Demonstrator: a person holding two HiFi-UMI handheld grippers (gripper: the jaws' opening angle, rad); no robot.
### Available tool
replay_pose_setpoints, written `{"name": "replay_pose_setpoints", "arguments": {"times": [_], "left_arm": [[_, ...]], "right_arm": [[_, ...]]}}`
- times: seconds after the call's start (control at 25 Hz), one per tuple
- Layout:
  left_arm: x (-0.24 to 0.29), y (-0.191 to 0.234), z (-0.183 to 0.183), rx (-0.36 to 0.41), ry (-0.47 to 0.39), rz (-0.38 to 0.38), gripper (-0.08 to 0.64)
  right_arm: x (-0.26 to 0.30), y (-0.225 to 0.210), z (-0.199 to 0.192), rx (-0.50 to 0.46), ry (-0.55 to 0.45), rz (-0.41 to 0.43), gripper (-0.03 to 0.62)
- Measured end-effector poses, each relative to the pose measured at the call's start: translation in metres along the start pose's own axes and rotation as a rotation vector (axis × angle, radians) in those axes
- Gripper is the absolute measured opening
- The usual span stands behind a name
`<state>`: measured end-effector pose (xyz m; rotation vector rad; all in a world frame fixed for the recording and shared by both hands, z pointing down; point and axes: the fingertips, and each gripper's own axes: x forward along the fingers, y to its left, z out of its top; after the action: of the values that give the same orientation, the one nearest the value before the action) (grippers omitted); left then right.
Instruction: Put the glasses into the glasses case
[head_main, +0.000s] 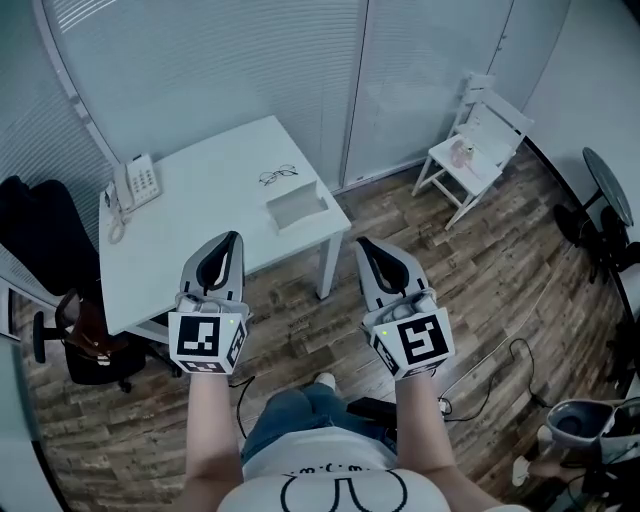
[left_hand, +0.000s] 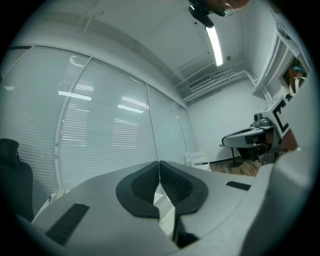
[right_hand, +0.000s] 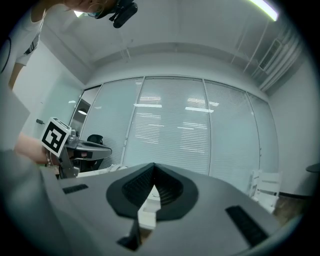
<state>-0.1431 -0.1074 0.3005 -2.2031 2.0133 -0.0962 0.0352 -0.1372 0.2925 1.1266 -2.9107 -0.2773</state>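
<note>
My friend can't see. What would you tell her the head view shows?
The left gripper and right gripper, both shut, are held short of a white table bearing glasses, a case and a phone.

left gripper (head_main: 232, 240): jaws pressed together, nothing between, pointing level and forward, forearm bare | right gripper (head_main: 365, 245): jaws pressed together, nothing between, level, forward | both held side by side, apart

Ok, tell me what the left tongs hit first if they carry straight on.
Probably the blind-covered glass wall: the shut left tongs point level, seemingly above the white table. Depth is hard to judge.
</note>
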Motion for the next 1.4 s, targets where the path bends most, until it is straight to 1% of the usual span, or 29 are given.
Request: {"name": "replay_pose_setpoints", "arguments": {"times": [0.16, 0.28, 0.32, 0.4, 0.44, 0.56, 0.68, 0.88, 1.12, 1.24, 1.4], "left_arm": [[0.032, 0.009, -0.007, 0.002, 0.025, 0.002, 0.017], [0.057, 0.014, -0.014, -0.006, 0.035, -0.02, 0.021], [0.068, 0.015, -0.018, -0.008, 0.042, -0.034, 0.05], [0.091, 0.019, -0.029, -0.014, 0.064, -0.064, 0.14], [0.103, 0.023, -0.035, -0.018, 0.076, -0.078, 0.158], [0.141, 0.036, -0.052, -0.018, 0.116, -0.122, 0.175], [0.187, 0.056, -0.069, -0.011, 0.161, -0.168, 0.183], [0.257, 0.084, -0.117, 0.017, 0.279, -0.273, 0.183], [0.336, 0.094, -0.184, 0.057, 0.45, -0.461, 0.175], [0.356, 0.094, -0.225, 0.053, 0.539, -0.526, 0.155], [0.372, 0.089, -0.272, 0.054, 0.638, -0.589, 0.144]], "right_arm": [[0.02, -0.021, -0.015, 0.038, 0.012, -0.009, 0.011], [0.035, -0.033, -0.029, 0.057, 0.027, -0.02, 0.011], [0.042, -0.038, -0.034, 0.058, 0.034, -0.022, 0.011], [0.058, -0.048, -0.045, 0.071, 0.052, -0.032, 0.011], [0.067, -0.053, -0.051, 0.087, 0.061, -0.041, 0.011], [0.097, -0.069, -0.067, 0.137, 0.096, -0.067, 0.011], [0.134, -0.086, -0.078, 0.138, 0.129, -0.086, 0.011], [0.192, -0.111, -0.106, 0.183, 0.177, -0.12, 0.01], [0.247, -0.137, -0.144, 0.212, 0.25, -0.144, 0.011], [0.263, -0.141, -0.168, 0.218, 0.304, -0.147, 0.01], [0.275, -0.147, -0.198, 0.228, 0.377, -0.154, 0.011]]}}
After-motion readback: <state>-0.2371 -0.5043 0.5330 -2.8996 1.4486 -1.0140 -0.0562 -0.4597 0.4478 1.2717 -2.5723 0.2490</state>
